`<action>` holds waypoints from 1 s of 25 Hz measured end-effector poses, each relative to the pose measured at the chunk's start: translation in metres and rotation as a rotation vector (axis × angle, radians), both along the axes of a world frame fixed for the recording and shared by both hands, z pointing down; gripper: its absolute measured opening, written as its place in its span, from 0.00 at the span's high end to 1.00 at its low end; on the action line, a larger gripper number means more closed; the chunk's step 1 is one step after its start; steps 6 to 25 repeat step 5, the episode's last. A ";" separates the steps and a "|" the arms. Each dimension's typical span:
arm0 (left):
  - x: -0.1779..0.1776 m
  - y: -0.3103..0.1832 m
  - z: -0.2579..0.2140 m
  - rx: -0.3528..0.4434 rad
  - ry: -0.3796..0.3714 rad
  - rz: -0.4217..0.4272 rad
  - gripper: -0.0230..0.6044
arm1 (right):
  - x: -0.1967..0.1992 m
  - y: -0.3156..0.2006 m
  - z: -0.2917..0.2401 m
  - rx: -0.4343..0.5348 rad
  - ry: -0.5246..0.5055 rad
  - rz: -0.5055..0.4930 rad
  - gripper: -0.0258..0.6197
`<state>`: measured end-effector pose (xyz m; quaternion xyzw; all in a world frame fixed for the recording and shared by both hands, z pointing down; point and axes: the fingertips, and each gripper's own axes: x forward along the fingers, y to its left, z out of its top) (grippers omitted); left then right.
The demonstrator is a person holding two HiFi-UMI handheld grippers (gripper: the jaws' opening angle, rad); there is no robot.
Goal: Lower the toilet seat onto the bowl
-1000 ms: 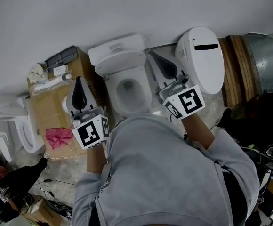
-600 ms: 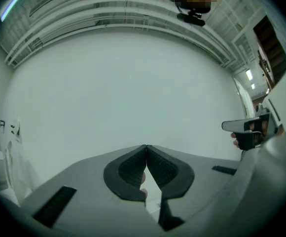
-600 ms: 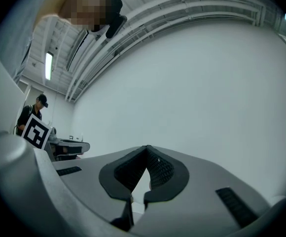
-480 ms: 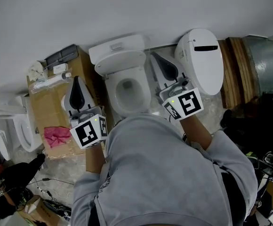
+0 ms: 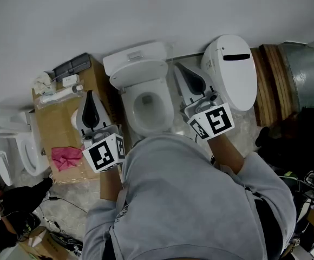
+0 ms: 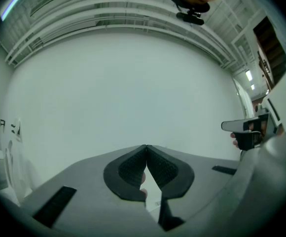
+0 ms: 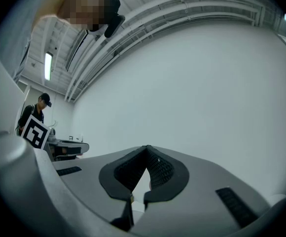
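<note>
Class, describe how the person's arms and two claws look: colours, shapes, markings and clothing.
The left claw and right claw have grey bodies tapering to black, teardrop-shaped jaws with textured pads. Each carries a white cube printed with black square markers. The arms wear long grey sweatshirt sleeves.

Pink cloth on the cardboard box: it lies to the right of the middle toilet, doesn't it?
Not quite. The pink cloth does lie on the cardboard box, but it is to the left of the middle toilet, not to the right. The head view shows this.
</note>
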<state>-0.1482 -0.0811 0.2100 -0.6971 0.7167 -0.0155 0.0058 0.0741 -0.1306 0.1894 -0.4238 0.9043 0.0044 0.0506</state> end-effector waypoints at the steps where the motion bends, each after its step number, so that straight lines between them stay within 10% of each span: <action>1: 0.001 0.001 0.000 0.000 0.001 0.000 0.96 | 0.001 0.001 0.000 -0.001 0.000 0.000 0.96; 25: 0.002 0.003 0.001 0.000 0.002 0.004 0.96 | 0.002 0.003 0.001 -0.007 -0.001 0.003 0.96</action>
